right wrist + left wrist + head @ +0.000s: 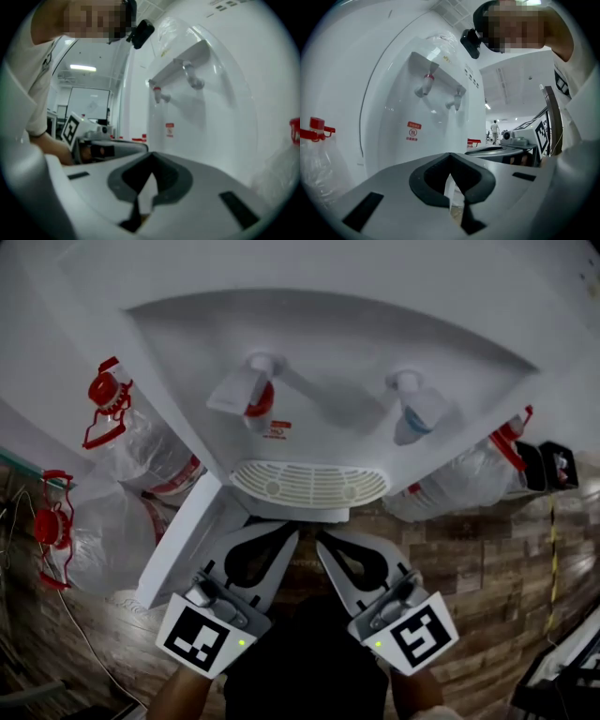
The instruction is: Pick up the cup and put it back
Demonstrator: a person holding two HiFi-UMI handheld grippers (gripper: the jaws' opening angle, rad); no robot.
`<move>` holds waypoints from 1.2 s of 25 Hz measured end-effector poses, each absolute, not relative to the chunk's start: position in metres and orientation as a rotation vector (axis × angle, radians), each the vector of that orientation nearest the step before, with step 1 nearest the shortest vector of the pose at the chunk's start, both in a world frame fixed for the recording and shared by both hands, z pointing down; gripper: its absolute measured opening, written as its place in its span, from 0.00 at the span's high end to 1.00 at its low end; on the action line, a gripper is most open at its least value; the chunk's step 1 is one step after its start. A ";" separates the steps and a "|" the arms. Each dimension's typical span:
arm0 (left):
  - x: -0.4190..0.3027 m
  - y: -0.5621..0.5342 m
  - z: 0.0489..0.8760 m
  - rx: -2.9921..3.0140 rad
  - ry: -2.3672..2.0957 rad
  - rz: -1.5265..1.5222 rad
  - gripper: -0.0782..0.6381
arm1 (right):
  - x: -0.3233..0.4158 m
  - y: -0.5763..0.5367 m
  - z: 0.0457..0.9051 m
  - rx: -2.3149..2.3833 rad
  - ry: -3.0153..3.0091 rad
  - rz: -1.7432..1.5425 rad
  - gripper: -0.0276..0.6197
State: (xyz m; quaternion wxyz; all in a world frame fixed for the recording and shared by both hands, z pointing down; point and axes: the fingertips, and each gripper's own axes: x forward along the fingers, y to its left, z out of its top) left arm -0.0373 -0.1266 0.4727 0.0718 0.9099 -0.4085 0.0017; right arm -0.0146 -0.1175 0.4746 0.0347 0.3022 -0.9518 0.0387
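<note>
Head view: the left tool (281, 538) and the right tool (326, 542) are side by side, just in front of the drip tray (309, 484) of the white water dispenser (375, 324).

Left gripper view: the left tool (450, 158) is closed and holds nothing. It faces the two taps (425, 84).

Right gripper view: the right tool (151, 158) is also closed and empty.

Where the cup is, I cannot tell.

My left gripper (285, 533) and right gripper (324, 542) are smooth matt grey plastic with dull black pads (424, 185), the water dispenser (328, 343) is glossy white plastic, the bottles (141, 456) are clear crinkled plastic, and the floor (487, 559) looks like wood planks.
</note>
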 end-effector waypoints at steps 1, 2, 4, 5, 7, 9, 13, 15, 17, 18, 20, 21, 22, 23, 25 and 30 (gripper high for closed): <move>-0.036 -0.125 0.463 2.724 -1.225 0.003 0.88 | -0.014 -0.117 0.464 0.933 -2.927 0.129 0.92; -0.035 -0.124 0.452 2.714 -1.219 -0.004 0.88 | -0.014 -0.116 0.453 0.938 -2.927 0.144 0.92; -0.033 -0.121 0.428 2.701 -1.215 -0.009 0.88 | -0.012 -0.113 0.431 0.946 -2.922 0.187 0.92; -0.032 -0.118 0.415 2.691 -1.216 -0.010 0.88 | -0.011 -0.111 0.421 0.947 -2.915 0.210 0.92; -0.033 -0.115 0.387 2.662 -1.222 -0.017 0.88 | -0.010 -0.108 0.397 0.941 -2.902 0.249 0.92; -0.036 -0.112 0.358 2.630 -1.237 -0.016 0.88 | -0.010 -0.104 0.369 0.940 -2.893 0.283 0.92; -0.039 -0.106 0.289 2.574 -1.254 -0.019 0.88 | -0.011 -0.098 0.297 0.945 -2.887 0.333 0.92; -0.040 -0.103 0.247 2.559 -1.260 -0.029 0.88 | -0.013 -0.094 0.257 0.925 -2.886 0.348 0.92; -0.039 -0.101 0.204 2.558 -1.265 -0.035 0.88 | -0.015 -0.090 0.216 0.896 -2.905 0.384 0.92; -0.038 -0.099 0.182 2.562 -1.264 -0.035 0.88 | -0.016 -0.087 0.195 0.884 -2.915 0.396 0.92; -0.034 -0.097 0.140 2.568 -1.255 -0.035 0.88 | -0.016 -0.084 0.153 0.879 -2.920 0.401 0.92; -0.033 -0.096 0.120 2.570 -1.251 -0.037 0.88 | -0.016 -0.082 0.132 0.883 -2.922 0.405 0.92; -0.032 -0.096 0.099 2.571 -1.248 -0.042 0.88 | -0.015 -0.081 0.111 0.889 -2.926 0.406 0.92; -0.031 -0.095 0.080 2.573 -1.246 -0.050 0.88 | -0.015 -0.079 0.091 0.895 -2.928 0.404 0.92; -0.030 -0.093 0.044 2.577 -1.242 -0.064 0.88 | -0.014 -0.076 0.055 0.903 -2.926 0.395 0.92; -0.026 -0.096 -0.025 2.640 -1.219 -0.098 0.88 | -0.009 -0.080 -0.013 0.933 -2.916 0.355 0.92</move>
